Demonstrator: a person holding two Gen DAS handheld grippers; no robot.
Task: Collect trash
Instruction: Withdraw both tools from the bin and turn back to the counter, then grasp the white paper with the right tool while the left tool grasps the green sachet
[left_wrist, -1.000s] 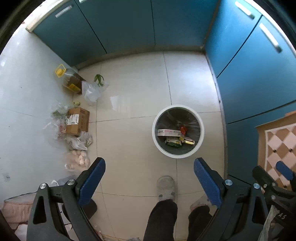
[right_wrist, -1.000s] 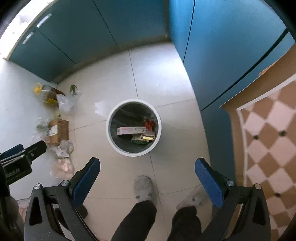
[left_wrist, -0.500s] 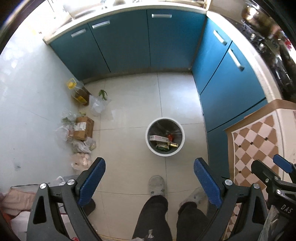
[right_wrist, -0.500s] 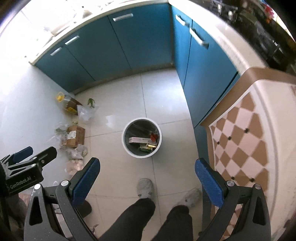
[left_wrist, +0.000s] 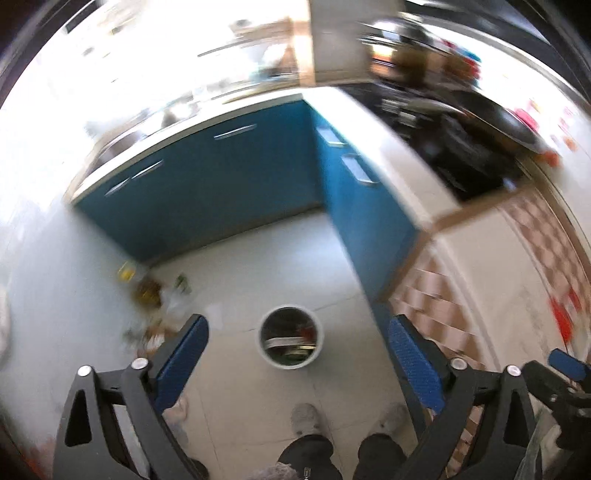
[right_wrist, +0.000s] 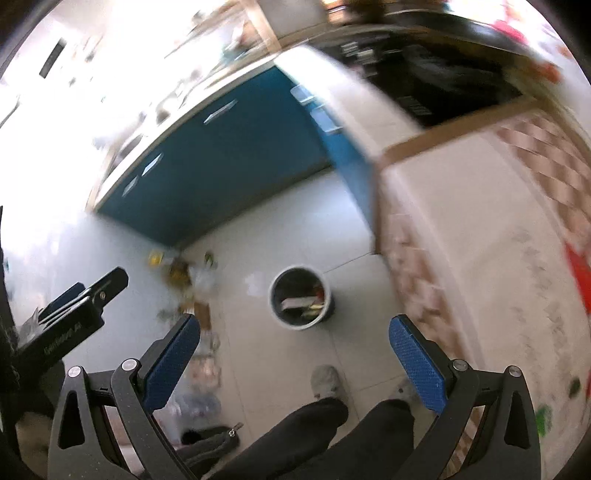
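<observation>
Blue kitchen cabinets (left_wrist: 229, 192) are seen behind a pale tiled floor (left_wrist: 258, 258), on which a round white-rimmed trash bin (left_wrist: 291, 341) holding packaging is stood. Both the left claw (left_wrist: 295, 350) and right claw (right_wrist: 294, 343) are held wide apart, empty. Writing on the left claw is blurred.

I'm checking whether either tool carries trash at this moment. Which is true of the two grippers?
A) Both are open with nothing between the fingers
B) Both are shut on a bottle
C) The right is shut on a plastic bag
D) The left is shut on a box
A: the left gripper and the right gripper each show blue pads spread wide apart, with only the floor and the bin visible between them.
</observation>
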